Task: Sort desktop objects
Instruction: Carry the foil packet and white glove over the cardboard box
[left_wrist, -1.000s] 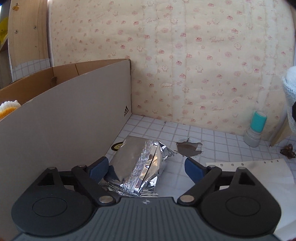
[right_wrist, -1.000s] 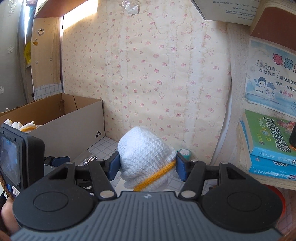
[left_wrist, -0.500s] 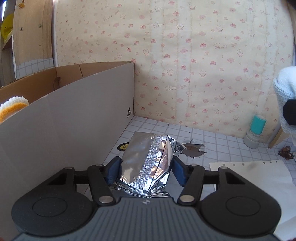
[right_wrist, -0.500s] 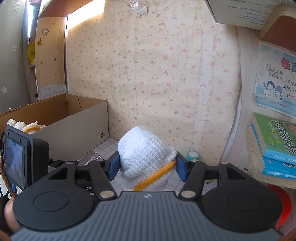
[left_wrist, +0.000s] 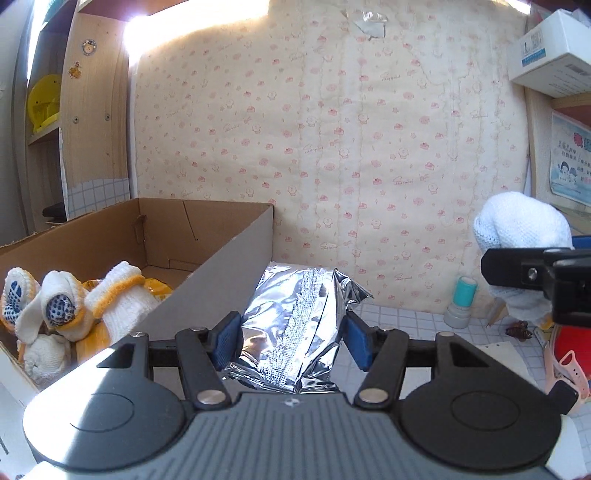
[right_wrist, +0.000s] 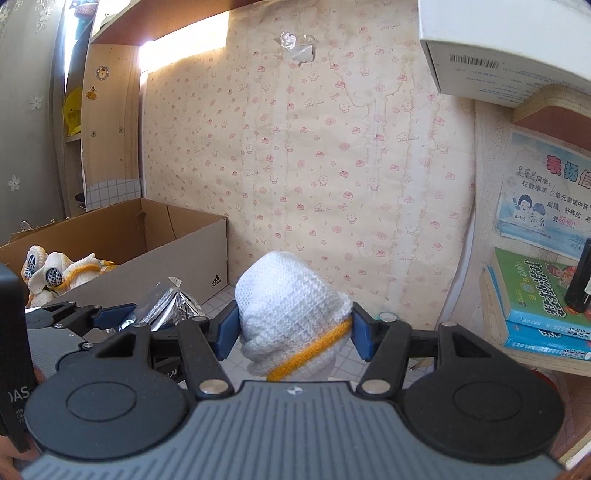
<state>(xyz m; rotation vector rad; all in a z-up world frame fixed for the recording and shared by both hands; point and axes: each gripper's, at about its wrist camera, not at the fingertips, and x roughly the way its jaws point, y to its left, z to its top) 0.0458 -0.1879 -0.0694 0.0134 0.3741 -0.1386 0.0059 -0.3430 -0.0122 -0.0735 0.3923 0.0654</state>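
Observation:
My left gripper is shut on a crinkled silver foil packet, held up off the tiled desk beside the cardboard box. Rolled white gloves with orange cuffs lie inside that box. My right gripper is shut on a rolled white knitted glove with an orange band, also raised. In the left wrist view this glove and the right gripper's side show at the far right. The foil packet and the left gripper's blue fingers appear at the left of the right wrist view.
A teal-capped stamp stands against the wallpapered wall, with a small brown object near it. White punched paper lies on the desk at right. Books are stacked on a right-hand shelf under a white box.
The left gripper closed on the foil packet and lifted it off the desk, so the box interior now shows. The right gripper rose slightly, still holding the glove.

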